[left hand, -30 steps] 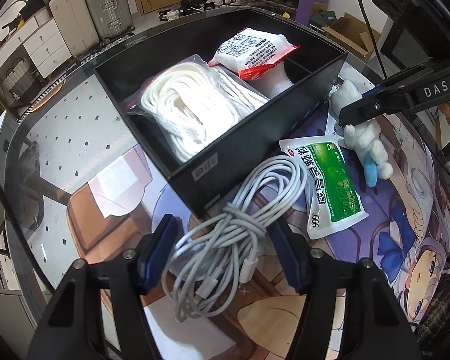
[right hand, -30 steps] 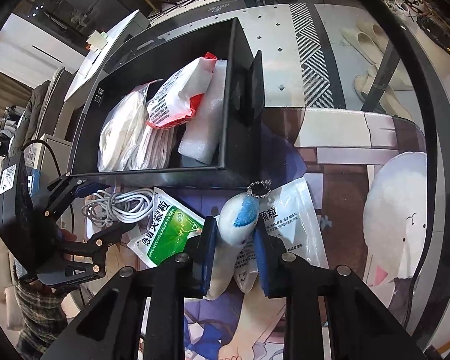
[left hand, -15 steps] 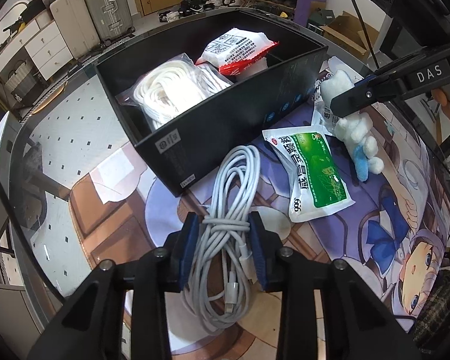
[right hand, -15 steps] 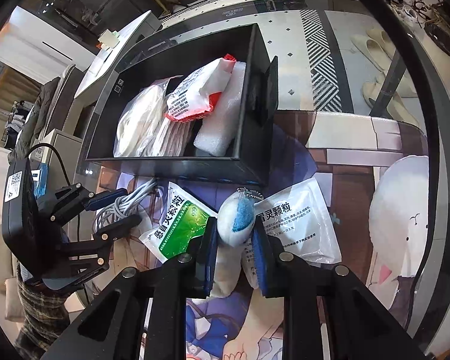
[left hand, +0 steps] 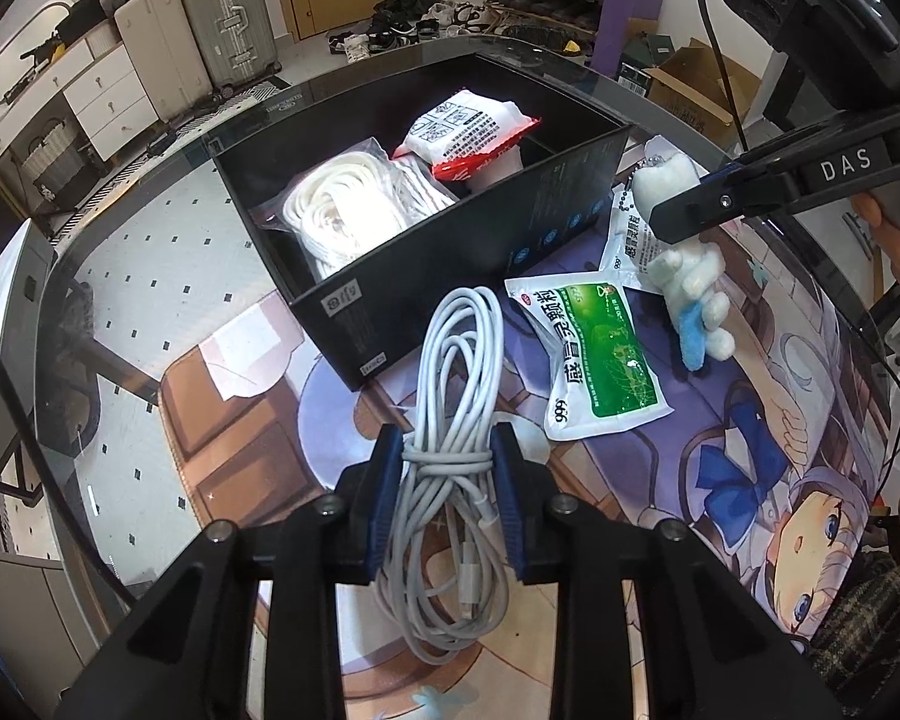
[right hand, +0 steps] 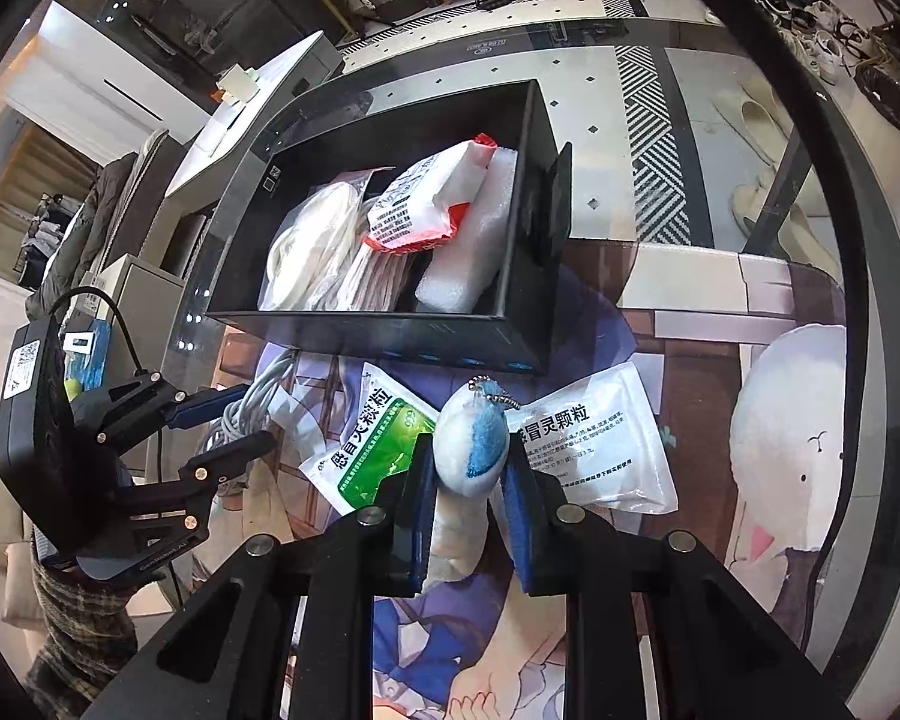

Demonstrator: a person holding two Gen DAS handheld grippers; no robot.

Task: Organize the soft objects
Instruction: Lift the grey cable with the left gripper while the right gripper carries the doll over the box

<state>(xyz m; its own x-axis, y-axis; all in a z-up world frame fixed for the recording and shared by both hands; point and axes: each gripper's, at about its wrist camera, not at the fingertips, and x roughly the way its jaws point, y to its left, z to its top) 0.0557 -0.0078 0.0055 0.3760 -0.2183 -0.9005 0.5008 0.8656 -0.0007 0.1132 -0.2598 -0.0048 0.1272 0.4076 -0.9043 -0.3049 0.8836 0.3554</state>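
My left gripper (left hand: pixel 447 462) is shut on a coiled white cable (left hand: pixel 459 360), held above the printed mat in front of the black box (left hand: pixel 450 264). My right gripper (right hand: pixel 471 468) is shut on a small white-and-blue plush keychain (right hand: pixel 471 447), lifted off the mat; it also shows in the left wrist view (left hand: pixel 687 276). The box holds a bagged white rope (left hand: pixel 342 216), a red-and-white packet (left hand: pixel 468 132) and white foam (right hand: pixel 468 258). A green-and-white sachet (left hand: pixel 600 360) and a white sachet (right hand: pixel 594 444) lie on the mat beside the box.
The printed mat (left hand: pixel 750 450) covers a glass table (left hand: pixel 150 252). Suitcases (left hand: pixel 222 18), drawers and a shoe rack stand on the floor behind. A cardboard box (left hand: pixel 690 90) sits at the far right.
My left gripper has shut on the cable and lifted it back from the box. My right gripper has risen with the plush, away from the sachets.
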